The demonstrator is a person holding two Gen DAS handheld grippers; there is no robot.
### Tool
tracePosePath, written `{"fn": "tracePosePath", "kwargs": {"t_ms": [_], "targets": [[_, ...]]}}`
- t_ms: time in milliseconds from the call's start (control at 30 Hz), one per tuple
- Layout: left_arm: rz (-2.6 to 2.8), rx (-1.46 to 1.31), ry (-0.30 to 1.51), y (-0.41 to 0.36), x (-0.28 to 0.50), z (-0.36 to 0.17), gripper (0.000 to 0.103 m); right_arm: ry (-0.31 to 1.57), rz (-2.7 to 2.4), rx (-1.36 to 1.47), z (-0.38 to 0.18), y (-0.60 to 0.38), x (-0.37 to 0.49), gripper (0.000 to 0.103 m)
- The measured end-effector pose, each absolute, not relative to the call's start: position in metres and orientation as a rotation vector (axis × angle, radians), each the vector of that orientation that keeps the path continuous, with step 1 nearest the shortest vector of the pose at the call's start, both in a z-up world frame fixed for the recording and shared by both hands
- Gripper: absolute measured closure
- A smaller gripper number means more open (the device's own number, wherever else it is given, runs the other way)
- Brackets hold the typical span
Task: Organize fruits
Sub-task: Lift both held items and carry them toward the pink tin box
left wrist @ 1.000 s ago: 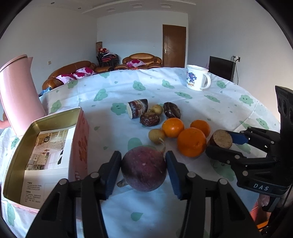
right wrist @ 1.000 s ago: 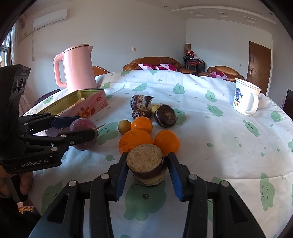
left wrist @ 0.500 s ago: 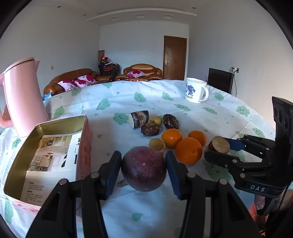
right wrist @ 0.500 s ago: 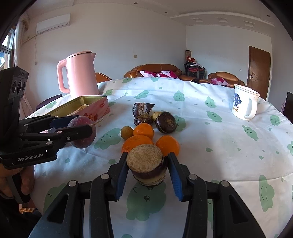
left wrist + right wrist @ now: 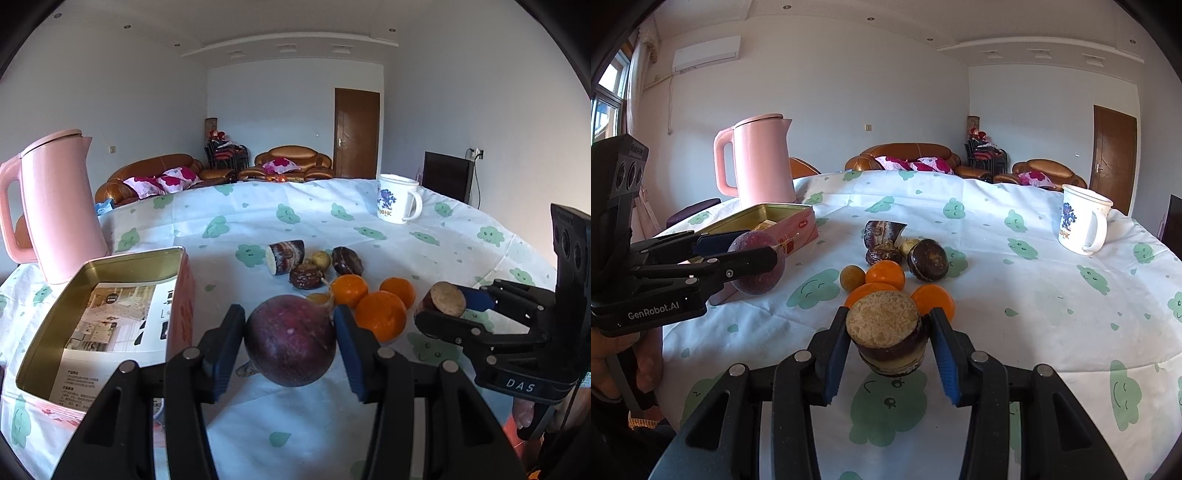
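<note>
Purple-skinned round fruit (image 5: 290,339) sits clamped in my left gripper (image 5: 290,341), lifted just beside the open tin (image 5: 110,258) at the bench's left edge, likely bound for it. My right gripper (image 5: 888,339) pinches a cut fruit stub (image 5: 886,332) clear of the oranges (image 5: 886,275) heaped mid-bench, so neither grip disturbs the pile.

Black grippers (image 5: 290,339), blue pads (image 5: 834,354), silver screws, "DAS" marking

My left gripper (image 5: 290,341) beside the tin (image 5: 110,314), kettle (image 5: 59,206) behind, oranges (image 5: 380,314) ahead, mug (image 5: 397,199) far right.
</note>
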State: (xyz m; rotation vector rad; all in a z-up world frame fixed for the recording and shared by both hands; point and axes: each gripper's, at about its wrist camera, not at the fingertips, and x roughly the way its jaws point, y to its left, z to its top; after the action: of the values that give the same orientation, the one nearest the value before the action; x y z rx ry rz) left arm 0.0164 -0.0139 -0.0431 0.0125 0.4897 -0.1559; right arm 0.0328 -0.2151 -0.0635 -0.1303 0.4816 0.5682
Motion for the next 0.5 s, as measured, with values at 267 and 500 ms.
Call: {"fn": "tracePosePath", "kwargs": {"t_ms": [267,500], "targets": [[-0.145,0.012,0.461,-0.0142,0.0124,-0.041,0.052,0.453,0.572,-0.134,-0.063,-0.2151,0.0294,0.058],[-0.139,0.014,0.436,-0.0147,0.0087,-0.0398,0.052,0.423,0.577,-0.133,-0.0621,-0.2161,0.0254,0.058]]}}
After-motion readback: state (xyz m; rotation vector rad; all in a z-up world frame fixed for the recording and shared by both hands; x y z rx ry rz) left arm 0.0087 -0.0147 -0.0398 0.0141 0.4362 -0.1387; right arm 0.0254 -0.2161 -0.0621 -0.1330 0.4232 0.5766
